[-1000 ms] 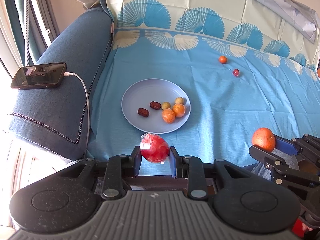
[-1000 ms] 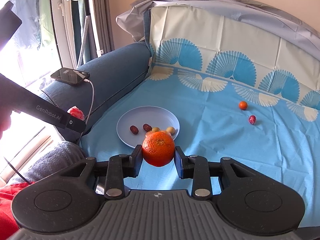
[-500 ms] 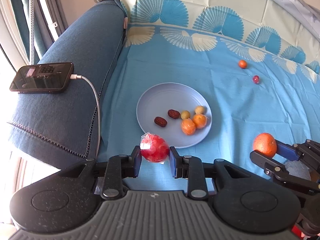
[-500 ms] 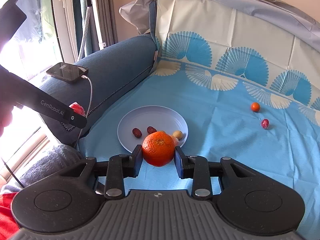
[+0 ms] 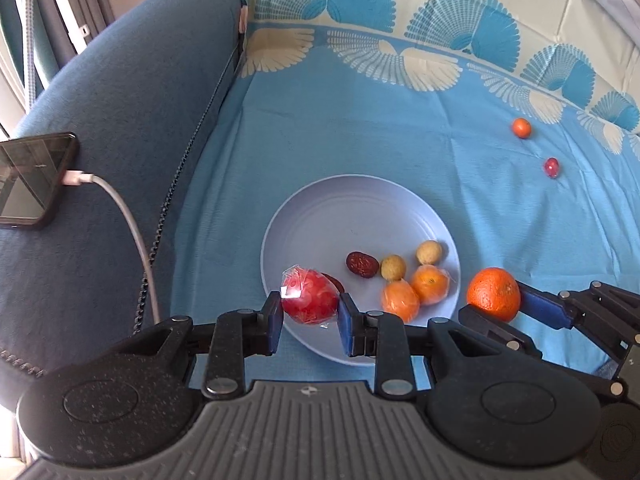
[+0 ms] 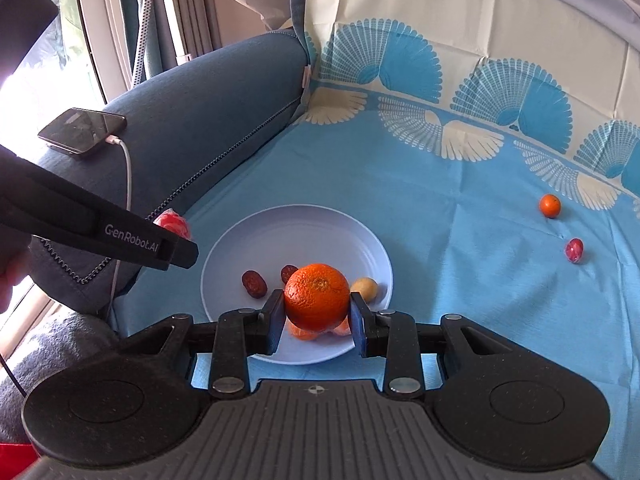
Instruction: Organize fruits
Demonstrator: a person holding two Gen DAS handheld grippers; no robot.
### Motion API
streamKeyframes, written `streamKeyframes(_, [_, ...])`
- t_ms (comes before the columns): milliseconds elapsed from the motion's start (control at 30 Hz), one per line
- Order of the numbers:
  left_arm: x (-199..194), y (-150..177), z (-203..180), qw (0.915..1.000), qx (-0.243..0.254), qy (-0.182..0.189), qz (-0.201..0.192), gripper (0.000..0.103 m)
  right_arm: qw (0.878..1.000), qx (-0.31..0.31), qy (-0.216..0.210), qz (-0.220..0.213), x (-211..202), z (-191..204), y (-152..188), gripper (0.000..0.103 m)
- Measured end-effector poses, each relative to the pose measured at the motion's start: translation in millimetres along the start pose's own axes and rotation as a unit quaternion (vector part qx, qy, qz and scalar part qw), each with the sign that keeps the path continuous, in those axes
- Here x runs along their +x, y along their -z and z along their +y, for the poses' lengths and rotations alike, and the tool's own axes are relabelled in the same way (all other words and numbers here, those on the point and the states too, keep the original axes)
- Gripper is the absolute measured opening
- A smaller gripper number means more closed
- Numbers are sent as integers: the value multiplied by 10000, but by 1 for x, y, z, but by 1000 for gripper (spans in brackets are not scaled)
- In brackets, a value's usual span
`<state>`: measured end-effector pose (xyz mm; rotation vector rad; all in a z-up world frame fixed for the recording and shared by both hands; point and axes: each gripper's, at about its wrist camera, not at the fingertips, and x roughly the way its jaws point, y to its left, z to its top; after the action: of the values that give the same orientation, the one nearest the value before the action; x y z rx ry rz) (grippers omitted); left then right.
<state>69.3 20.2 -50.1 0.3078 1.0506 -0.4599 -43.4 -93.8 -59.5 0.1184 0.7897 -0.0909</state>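
The left gripper [image 5: 310, 318] clamps a round red fruit in crinkled clear wrap [image 5: 309, 295], poised over the near rim of the smooth, pale round plate [image 5: 340, 216]. Beside it, the right gripper [image 6: 316, 320] pinches a dimpled orange [image 6: 317, 296], stem end facing the camera, above the plate's near edge. On the plate lie two wrinkled oblong dates [image 5: 362, 265], two yellowish round fruits [image 5: 393, 267] and two wrapped mandarins [image 5: 430, 285]. Farther across the blue patterned cloth [image 5: 360, 128] sit a small orange fruit [image 5: 521, 127] and a small wrapped red one [image 5: 552, 167].
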Motion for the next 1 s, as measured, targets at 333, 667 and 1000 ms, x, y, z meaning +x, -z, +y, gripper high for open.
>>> streamKeyframes(333, [61, -21, -3, 9995, 129, -165, 252, 32, 9994, 19, 116, 338, 60, -12, -8, 35])
streamKeyframes(667, [37, -23, -3, 9971, 420, -394, -505, 103, 9993, -33, 150, 351, 63, -12, -15, 85])
streamKeyframes(1000, [-30, 37, 13, 9992, 29, -376, 139, 103, 9942, 749, 167, 752, -28, -7, 14, 100])
